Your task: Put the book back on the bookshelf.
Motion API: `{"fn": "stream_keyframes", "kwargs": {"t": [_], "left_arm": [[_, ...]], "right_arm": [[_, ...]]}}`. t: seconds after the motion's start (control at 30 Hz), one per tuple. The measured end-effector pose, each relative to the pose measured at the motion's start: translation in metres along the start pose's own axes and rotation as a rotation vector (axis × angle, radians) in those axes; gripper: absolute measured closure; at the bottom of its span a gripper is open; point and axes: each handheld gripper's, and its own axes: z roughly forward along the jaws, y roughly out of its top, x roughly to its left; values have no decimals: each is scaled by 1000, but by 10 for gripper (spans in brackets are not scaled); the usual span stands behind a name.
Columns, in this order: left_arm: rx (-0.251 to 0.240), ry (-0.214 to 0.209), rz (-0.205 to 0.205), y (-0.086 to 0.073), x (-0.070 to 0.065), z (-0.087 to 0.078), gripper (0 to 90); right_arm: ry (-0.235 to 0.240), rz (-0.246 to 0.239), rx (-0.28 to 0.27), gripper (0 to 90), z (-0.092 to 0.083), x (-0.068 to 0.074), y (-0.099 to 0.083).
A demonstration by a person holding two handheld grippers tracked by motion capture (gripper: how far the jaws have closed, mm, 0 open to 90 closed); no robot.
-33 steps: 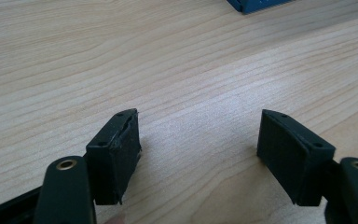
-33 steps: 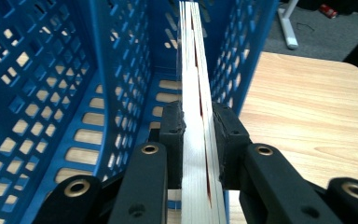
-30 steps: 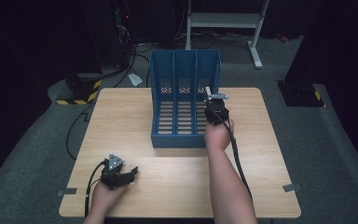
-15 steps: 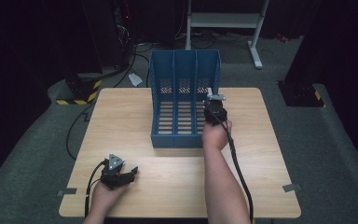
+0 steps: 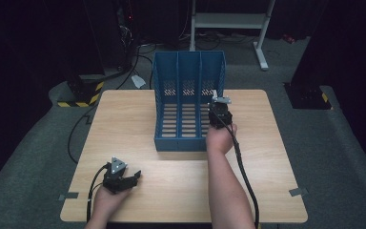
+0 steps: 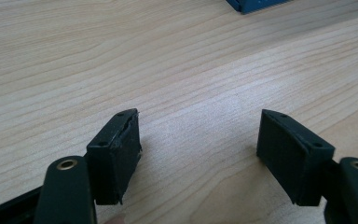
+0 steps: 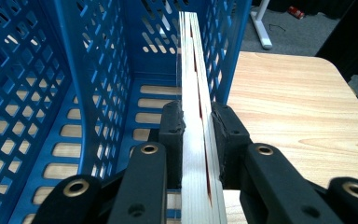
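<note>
The right tongs (image 7: 196, 128) are clamped on a thin white book (image 7: 195, 93), which stands edge-on in the rightmost slot of the blue file rack (image 5: 188, 102). Well in front of the rack, the left tongs (image 6: 198, 144) rest wide open and empty on the tabletop (image 5: 124, 129).

No text, label, brand, number or sign can be read on anything in view.
</note>
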Motion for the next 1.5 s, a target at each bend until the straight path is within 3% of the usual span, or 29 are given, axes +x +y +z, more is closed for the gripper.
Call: {"fn": "stream_keyframes", "kwargs": {"t": [0.47,0.87,1.1,1.5], "left_arm": [[3,-1,2,0,0,0,300],[3,-1,2,0,0,0,301],[-1,-2,-4,0,-1,0,301],[2,-3,1,0,0,0,301]], "right_arm": [[-2,4,-2,745,2,0,-3],[2,4,-20,685,-3,-3,0],[26,37,-35,676,-6,-11,-4],[46,34,-38,647,-6,-12,-9]]}}
